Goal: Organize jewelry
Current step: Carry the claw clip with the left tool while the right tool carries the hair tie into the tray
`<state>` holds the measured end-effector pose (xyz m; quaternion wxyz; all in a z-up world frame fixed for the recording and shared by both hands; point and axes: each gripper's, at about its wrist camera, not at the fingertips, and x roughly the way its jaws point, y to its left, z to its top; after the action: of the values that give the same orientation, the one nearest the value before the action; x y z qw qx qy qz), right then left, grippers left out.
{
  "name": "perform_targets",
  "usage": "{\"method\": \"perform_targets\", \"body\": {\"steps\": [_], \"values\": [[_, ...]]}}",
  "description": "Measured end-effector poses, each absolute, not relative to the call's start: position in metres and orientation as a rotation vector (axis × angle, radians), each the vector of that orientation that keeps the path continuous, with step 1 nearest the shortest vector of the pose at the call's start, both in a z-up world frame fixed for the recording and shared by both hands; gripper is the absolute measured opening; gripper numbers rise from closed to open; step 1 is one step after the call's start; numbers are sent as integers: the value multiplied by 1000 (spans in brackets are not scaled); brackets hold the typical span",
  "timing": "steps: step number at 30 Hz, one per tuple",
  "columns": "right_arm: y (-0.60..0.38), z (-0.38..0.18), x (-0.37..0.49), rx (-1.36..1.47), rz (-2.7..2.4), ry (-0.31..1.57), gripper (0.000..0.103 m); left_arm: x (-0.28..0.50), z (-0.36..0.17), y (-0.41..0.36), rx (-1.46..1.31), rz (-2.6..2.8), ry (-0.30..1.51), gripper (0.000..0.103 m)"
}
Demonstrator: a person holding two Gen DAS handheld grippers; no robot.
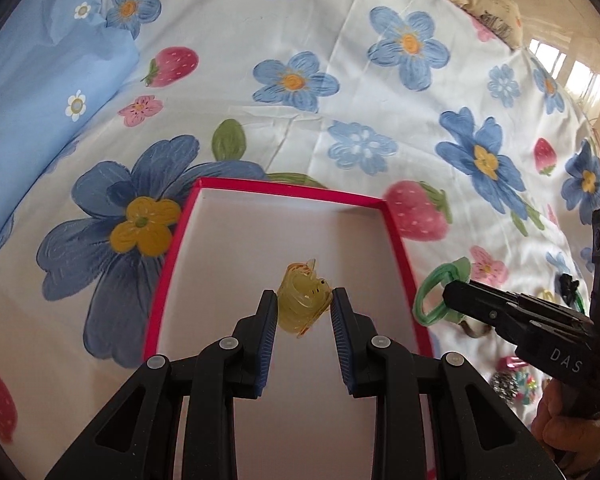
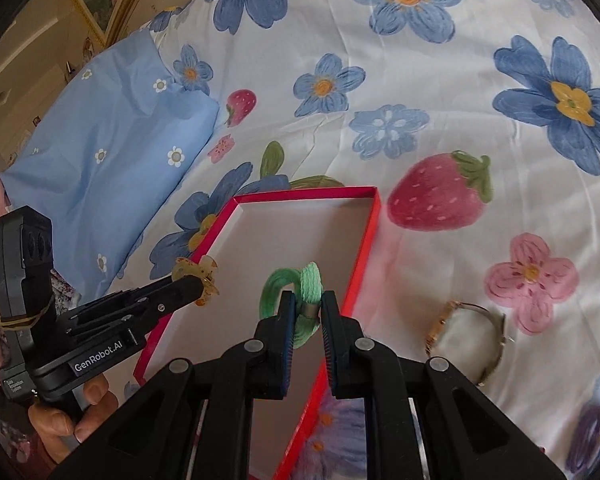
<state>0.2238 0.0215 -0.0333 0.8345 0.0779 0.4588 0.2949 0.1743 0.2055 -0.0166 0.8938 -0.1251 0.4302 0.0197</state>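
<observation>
Two grippers hung over a red-rimmed box (image 1: 396, 240) that lay on a flowered bedsheet (image 1: 340, 80). The left gripper (image 1: 304, 304) had its fingers (image 1: 269, 320) drawn in narrowly and clenched on a translucent yellow hair claw (image 1: 302, 300), held above the white floor of the box, near its middle. The right gripper (image 2: 305, 304) had its fingers (image 2: 286, 320) closed tighter still, pinching a green hair tie (image 2: 310, 280) at its metal band; the tie's loop curled out to the left of the pads, above the box's right side.

From the left wrist view, the right gripper (image 1: 450, 300) came in from the right with the green tie at its tip, just outside the box's right rim as seen from there. Beyond it on the sheet lay a small heap of other trinkets (image 1: 516, 384), too blurred to name, and a dark piece (image 1: 566, 286) farther back. A hand (image 1: 560, 428) showed under that gripper.

From the right wrist view, the left gripper (image 2: 196, 286) reached in from the left with the yellow claw (image 2: 196, 276) over the box's left rim (image 2: 216, 232). Only this view showed a gold-edged bracelet-like piece (image 2: 466, 336) lying on the sheet to the right of the box, a blue pillow (image 2: 100, 140) at the far left, and the hand (image 2: 72, 420) gripping the left handle.
</observation>
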Motion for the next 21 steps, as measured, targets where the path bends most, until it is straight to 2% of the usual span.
{"method": "perform_targets", "body": {"steps": [11,21], "values": [[87,-74,281,62,644,1088,13,256,-60,230,-226,100,1037,27],[97,-95,298,19,640,1145,17,279,-74,221,-156,108,1082,28]]}}
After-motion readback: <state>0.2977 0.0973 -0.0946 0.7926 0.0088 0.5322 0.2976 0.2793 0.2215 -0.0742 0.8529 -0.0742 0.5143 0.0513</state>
